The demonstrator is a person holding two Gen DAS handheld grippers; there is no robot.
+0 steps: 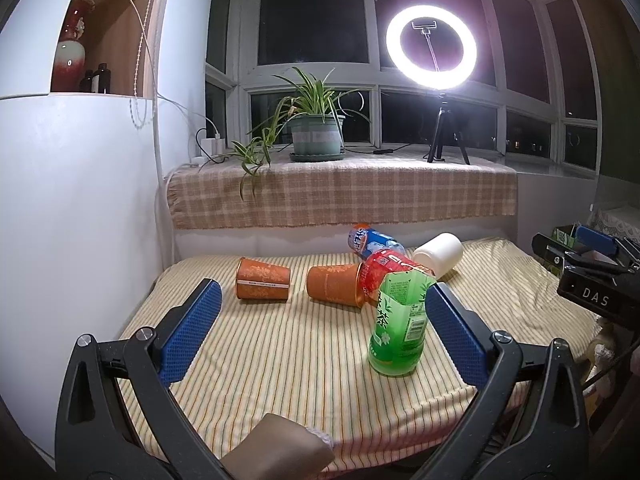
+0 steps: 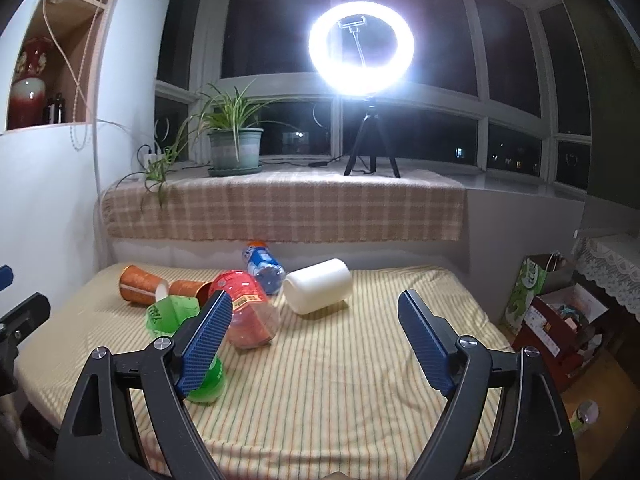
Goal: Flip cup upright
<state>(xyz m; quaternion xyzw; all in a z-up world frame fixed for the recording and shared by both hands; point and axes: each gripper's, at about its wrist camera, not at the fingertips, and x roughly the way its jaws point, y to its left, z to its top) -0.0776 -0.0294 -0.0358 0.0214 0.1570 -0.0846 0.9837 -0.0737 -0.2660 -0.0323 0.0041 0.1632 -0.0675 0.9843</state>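
Several cups lie on a striped cloth (image 1: 280,360). A green cut-bottle cup (image 1: 398,320) stands upright, just inside my left gripper's right finger. Two orange cups (image 1: 262,280) (image 1: 336,283), a red cup (image 1: 384,270), a blue cup (image 1: 370,240) and a white cup (image 1: 438,255) lie on their sides. My left gripper (image 1: 320,320) is open and empty. In the right wrist view my right gripper (image 2: 316,332) is open and empty, with the white cup (image 2: 318,286) and the red cup (image 2: 248,308) ahead; its left finger hides part of the green cup (image 2: 172,316).
A checked cloth covers the sill (image 1: 340,192) behind, with a potted plant (image 1: 316,132) and a ring light on a tripod (image 1: 432,52). A white cabinet (image 1: 80,200) stands at the left. Boxes and a green bag (image 2: 528,292) sit off the table's right edge.
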